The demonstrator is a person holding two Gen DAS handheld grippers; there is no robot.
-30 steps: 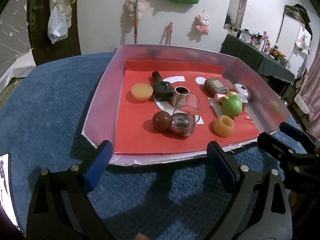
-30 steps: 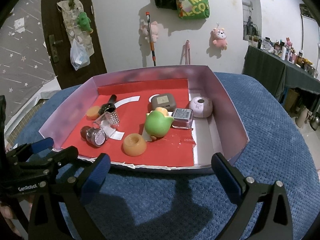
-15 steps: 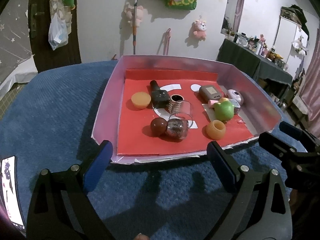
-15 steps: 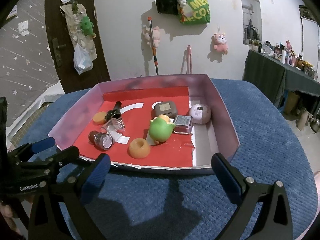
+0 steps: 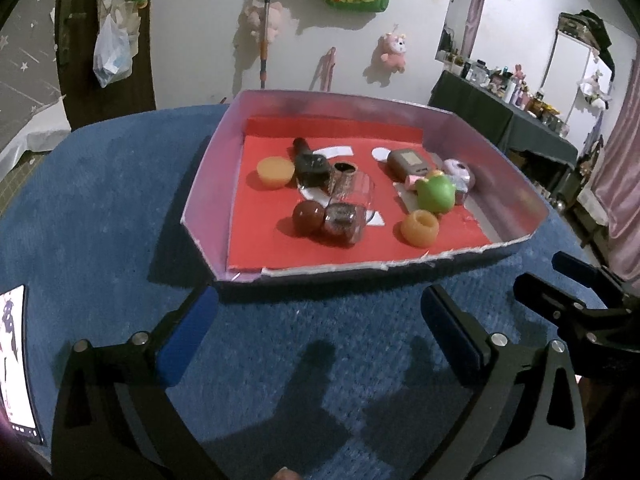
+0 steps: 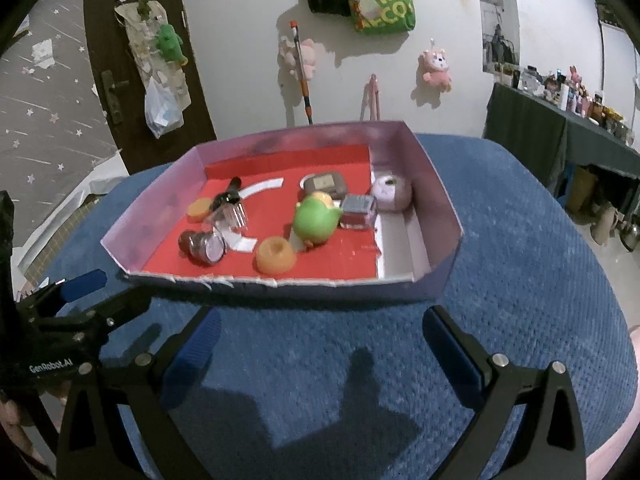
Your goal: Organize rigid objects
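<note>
A pink-walled tray (image 5: pixel 208 184) (image 6: pixel 440 184) with a red floor sits on a blue cloth. In it lie a green toy (image 5: pixel 435 197) (image 6: pixel 316 222), an orange ring (image 5: pixel 419 228) (image 6: pixel 276 255), an orange cup (image 5: pixel 275 172), a brown ball (image 5: pixel 308 218), a clear glass (image 5: pixel 356 204), a black tool (image 5: pixel 308 162), a brown case (image 5: pixel 408 164) (image 6: pixel 324 186) and a lilac round thing (image 6: pixel 390 193). My left gripper (image 5: pixel 318 330) is open and empty before the tray's near edge. My right gripper (image 6: pixel 320 346) is open and empty beside it.
The right gripper's fingers (image 5: pixel 576 280) show at the right of the left wrist view. The left gripper's fingers (image 6: pixel 86 280) show at the left of the right wrist view. A phone (image 5: pixel 14 360) lies at the cloth's left edge. A dark side table (image 6: pixel 560 136) stands to the right.
Both grippers have pulled back and up from the tray, which now looks smaller and farther. Both stay open and empty. The objects in the tray have not moved.
</note>
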